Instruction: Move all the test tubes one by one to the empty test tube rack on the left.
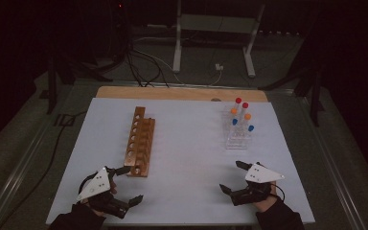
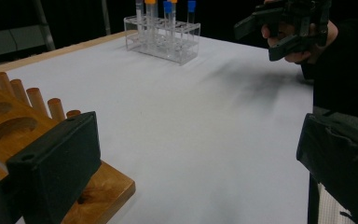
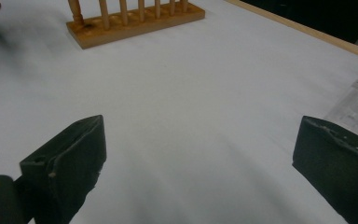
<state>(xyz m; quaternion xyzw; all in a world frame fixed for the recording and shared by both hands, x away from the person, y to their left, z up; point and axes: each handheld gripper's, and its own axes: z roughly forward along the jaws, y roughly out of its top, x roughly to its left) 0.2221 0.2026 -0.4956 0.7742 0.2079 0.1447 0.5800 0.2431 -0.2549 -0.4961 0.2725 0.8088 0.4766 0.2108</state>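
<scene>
You have two grippers in hand: the left gripper (image 1: 127, 184) and the right gripper (image 1: 233, 176), each with two black jaws spread wide. On the white table (image 1: 187, 158) you have two racks: one wooden rack (image 1: 140, 141) at the left and one clear plastic rack (image 1: 238, 136) at the far right. In the clear rack you have six capped tubes: two with red caps (image 1: 241, 103), two with orange caps (image 1: 240, 113) and two with blue caps (image 1: 242, 125). The wooden rack's holes are too small for you to count surely.
</scene>
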